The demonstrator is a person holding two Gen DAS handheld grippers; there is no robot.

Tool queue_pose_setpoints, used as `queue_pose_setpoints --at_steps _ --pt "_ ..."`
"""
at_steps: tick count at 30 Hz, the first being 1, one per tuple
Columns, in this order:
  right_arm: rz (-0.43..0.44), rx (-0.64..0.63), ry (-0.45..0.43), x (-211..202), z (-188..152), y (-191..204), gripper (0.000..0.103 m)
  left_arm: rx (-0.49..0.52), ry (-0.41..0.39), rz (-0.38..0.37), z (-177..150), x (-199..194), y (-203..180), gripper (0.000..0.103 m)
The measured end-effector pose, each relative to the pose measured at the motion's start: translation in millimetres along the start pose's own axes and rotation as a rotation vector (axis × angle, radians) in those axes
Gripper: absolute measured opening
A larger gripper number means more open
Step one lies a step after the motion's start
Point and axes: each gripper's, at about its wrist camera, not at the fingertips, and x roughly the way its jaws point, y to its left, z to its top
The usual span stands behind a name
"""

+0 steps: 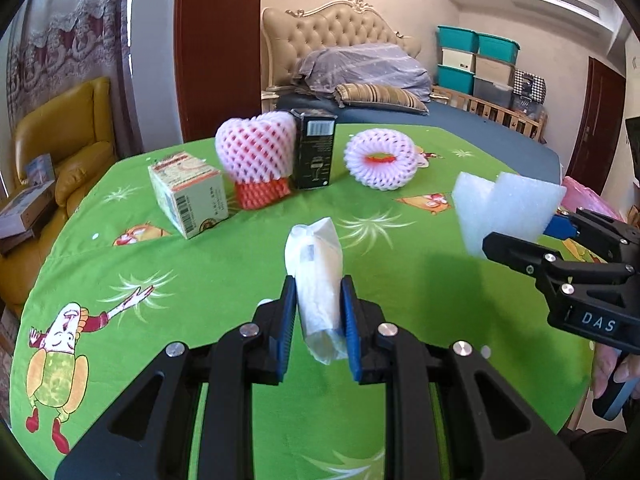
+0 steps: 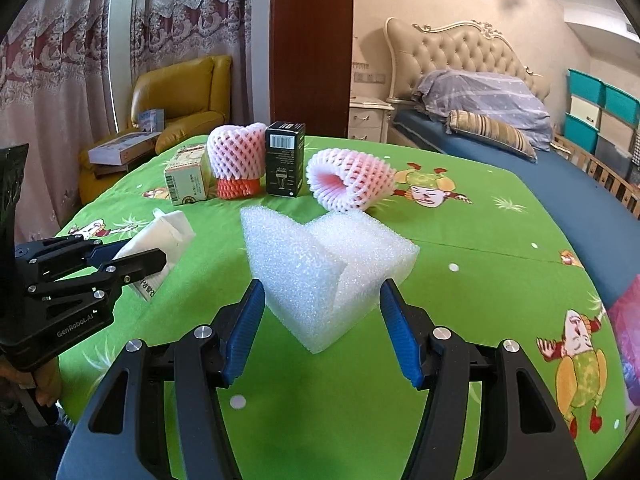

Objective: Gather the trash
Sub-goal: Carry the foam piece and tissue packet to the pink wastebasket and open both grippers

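Note:
My left gripper (image 1: 318,300) is shut on a white plastic wrapper (image 1: 316,276) and holds it above the green tablecloth (image 1: 224,276); it also shows in the right wrist view (image 2: 160,240). My right gripper (image 2: 322,304) is shut on a white foam corner block (image 2: 320,268), which also shows at the right of the left wrist view (image 1: 504,208). At the back of the table stand a beige carton (image 1: 188,192), an upright pink foam fruit net (image 1: 256,156), a black box (image 1: 314,148) and a second pink fruit net on its side (image 1: 382,160).
A pink bag (image 2: 628,320) sits at the table's right edge. A bed (image 2: 500,152) lies behind the table, a yellow armchair (image 1: 64,136) with boxes to the left, and stacked storage bins (image 1: 476,60) at the far right.

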Motion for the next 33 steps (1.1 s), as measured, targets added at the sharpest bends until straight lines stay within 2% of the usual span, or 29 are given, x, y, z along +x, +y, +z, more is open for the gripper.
queue_pose_setpoints --at_steps 10,15,18,27,33 --pt "-0.048 0.02 -0.037 -24.9 -11.4 -20.2 0.057 0.046 -0.06 -0.073 17.9 -13.8 -14.4 0.022" --pt "-0.097 0.046 -0.051 -37.4 -13.5 -44.4 0.057 0.084 -0.058 -0.151 31.4 -8.0 -38.8 0.022" --pt "-0.135 0.067 -0.062 -45.6 -13.5 -61.6 0.057 0.104 -0.049 -0.22 41.2 0.1 -61.8 0.022" --pt "-0.267 0.137 -0.091 -77.4 -20.9 -127.3 0.057 0.167 -0.008 -0.351 60.3 24.5 -127.7 0.022" --pt "-0.359 0.19 -0.108 -99.8 -28.5 -176.5 0.057 0.215 0.031 -0.447 77.6 39.9 -188.6 0.022"
